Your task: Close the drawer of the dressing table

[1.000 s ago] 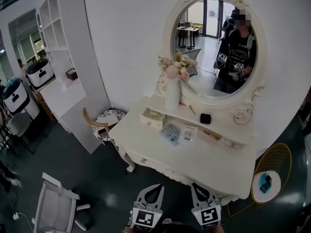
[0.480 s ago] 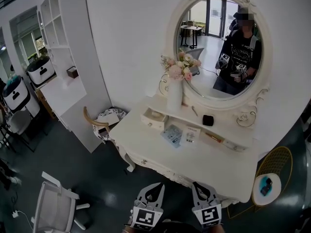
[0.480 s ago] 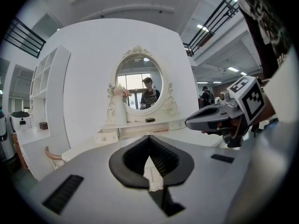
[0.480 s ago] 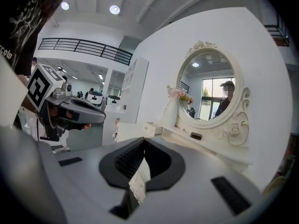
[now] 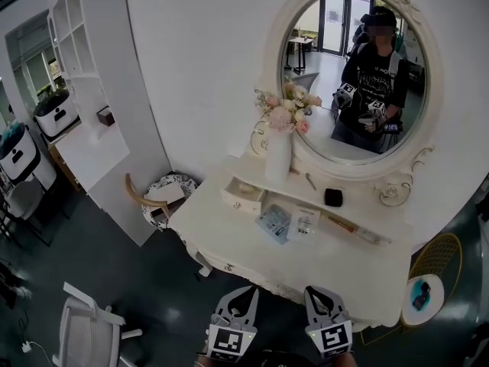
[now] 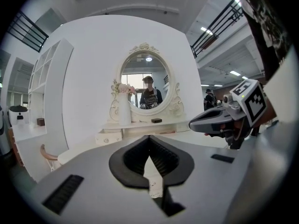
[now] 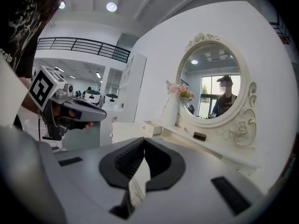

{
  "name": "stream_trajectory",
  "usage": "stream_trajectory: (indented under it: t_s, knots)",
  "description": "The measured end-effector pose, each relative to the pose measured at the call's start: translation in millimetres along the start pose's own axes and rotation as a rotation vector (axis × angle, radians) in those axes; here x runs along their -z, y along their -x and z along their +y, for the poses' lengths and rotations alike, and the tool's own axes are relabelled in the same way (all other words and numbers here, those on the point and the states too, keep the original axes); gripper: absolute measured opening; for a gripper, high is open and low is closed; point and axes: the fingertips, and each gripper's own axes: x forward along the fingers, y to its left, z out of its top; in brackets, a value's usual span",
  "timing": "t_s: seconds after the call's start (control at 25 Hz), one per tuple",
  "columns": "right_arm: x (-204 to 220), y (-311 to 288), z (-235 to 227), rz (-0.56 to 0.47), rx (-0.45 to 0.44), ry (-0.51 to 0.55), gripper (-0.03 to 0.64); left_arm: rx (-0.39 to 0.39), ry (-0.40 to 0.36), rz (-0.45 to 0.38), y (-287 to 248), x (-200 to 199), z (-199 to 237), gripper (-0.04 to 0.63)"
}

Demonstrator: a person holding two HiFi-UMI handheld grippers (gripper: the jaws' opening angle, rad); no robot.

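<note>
Shelving (image 5: pixel 76 60) in white stands at the far left against the wall, and a white chair (image 5: pixel 84 329) sits on the dark floor below it, near the bottom-left corner. Further right, a round stool (image 5: pixel 164 197) with a patterned seat is just beside the left end of the white dressing table (image 5: pixel 229 243).

The small drawer (image 5: pixel 244 196) is at the left end of the table's raised back shelf. It is pulled out over the tabletop, its front with a round knob facing the room. The left gripper (image 5: pixel 246 290) hangs in front of the table's near edge, well apart from the drawer. Its jaws are pressed together with nothing between them.

Right of the drawer, a white vase of pink flowers (image 5: pixel 279 155) stands upright on the shelf, in front of the mirror's left rim. Two flat packets (image 5: pixel 273 222) lie side by side on the tabletop below it. The right gripper (image 5: pixel 315 290) is level with the left one and near it. Its jaws also meet at the tip and are empty.

A small black box (image 5: pixel 333 197) rests on the shelf under the oval mirror (image 5: pixel 321 90), which reflects a person holding both grippers. A gold wire side table (image 5: pixel 439 252) stands at the far right, beside the dressing table's right end.
</note>
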Motion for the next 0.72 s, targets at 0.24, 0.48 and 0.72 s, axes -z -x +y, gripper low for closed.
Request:
stream_trajectory:
  t_s: [0.24,0.48,0.72]
  knots:
    - [-10,-32,-8,0.030,0.016,0.012,0.012,0.000,0.014,0.011,-24,0,34,0.011]
    - [-15,-63,-9,0.022,0.040,-0.026,0.012,0.016,0.024,0.018,-41,1,65,0.011]
    - [-26,-92,-4,0.043,0.058,-0.032,0.012,0.040,0.023,0.024,-56,4,95,0.011]
